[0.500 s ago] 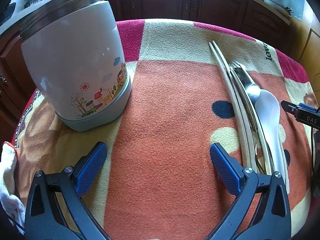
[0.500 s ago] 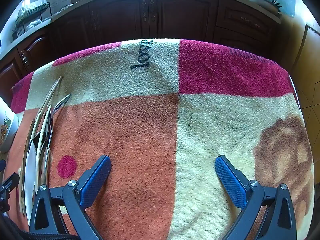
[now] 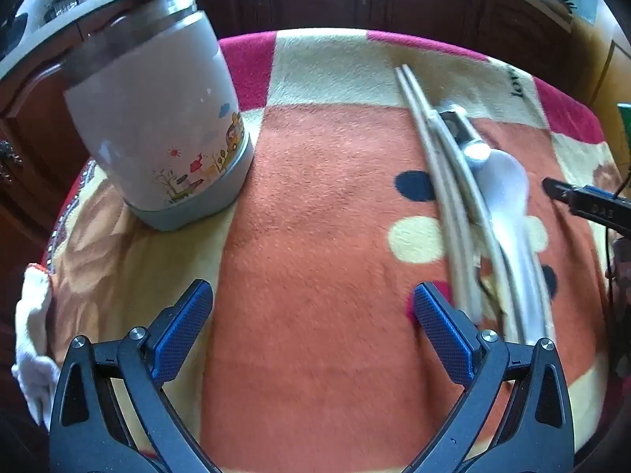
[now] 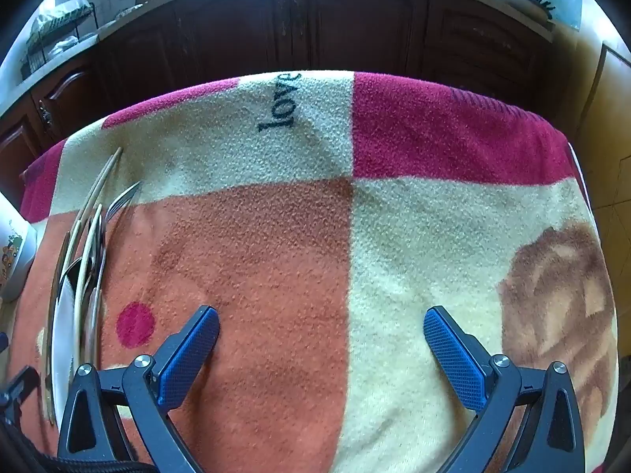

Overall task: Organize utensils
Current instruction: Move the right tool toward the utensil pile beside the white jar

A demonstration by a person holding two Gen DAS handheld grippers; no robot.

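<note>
A bundle of utensils lies on the blanket: pale chopsticks, a metal fork and a white plastic spoon. A white jar with a steel rim and cartoon print stands upright at the back left. My left gripper is open and empty above the orange patch, between jar and utensils. My right gripper is open and empty; the utensils lie to its left, the fork furthest back. The jar's edge shows at far left.
A patterned blanket covers the table. A white cloth hangs at the left edge. Dark wooden cabinets stand behind, with a dish rack on the counter. The right gripper's tip shows in the left wrist view.
The left gripper has pulled back and swung a little, so the jar and utensils look farther and tilted. The right gripper's view is almost unchanged.
</note>
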